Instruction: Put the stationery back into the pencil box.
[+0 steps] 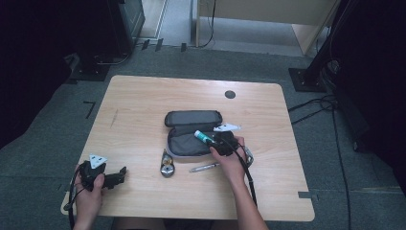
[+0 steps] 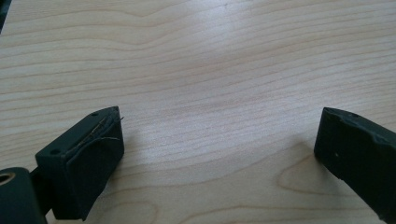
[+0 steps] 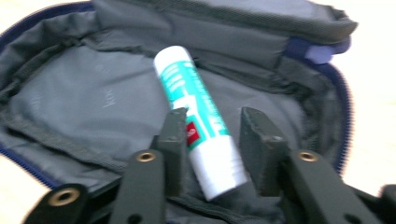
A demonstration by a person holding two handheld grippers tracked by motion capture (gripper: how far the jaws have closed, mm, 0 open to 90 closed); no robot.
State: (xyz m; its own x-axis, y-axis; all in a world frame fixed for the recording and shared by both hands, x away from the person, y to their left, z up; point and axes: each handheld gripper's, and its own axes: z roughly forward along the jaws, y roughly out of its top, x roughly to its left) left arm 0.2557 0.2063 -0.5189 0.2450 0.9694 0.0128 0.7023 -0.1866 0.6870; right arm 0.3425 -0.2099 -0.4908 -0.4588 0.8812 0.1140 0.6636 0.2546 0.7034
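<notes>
In the high view, an open grey case (image 1: 191, 132) lies mid-counter (image 1: 143, 96), lid folded back, and the right tongs (image 1: 218, 139) reach over its near half with a white-and-green tube (image 1: 203, 137) at their tips, the tube's far end already above the lining. The packing looks partway done, as I judge it: this tube is going in, while a pen (image 1: 204, 167) and a small round metal thing (image 1: 167, 168) lie on the wood just beside the case's near edge, not yet stowed. The left tongs (image 1: 117, 176) rest near the counter's left front corner, well apart from the case. In the left gripper view those left tongs (image 2: 219, 140) stand spread wide with nothing but bare wood grain between them, so they are released and idle. In the right gripper view the right tongs (image 3: 212, 140) flank the tube (image 3: 201, 121); one jaw touches its side, while a sliver of gap shows at the other, so whether they grasp it or have let go I cannot tell. The tube is a slim white cylinder with green print and a small red mark, rounded at its ends, lying slantwise over the case's (image 3: 84, 102) grey fabric lining; whether it rests on the lining is unclear. The case has a blue zip edge and soft, creased walls.
</notes>
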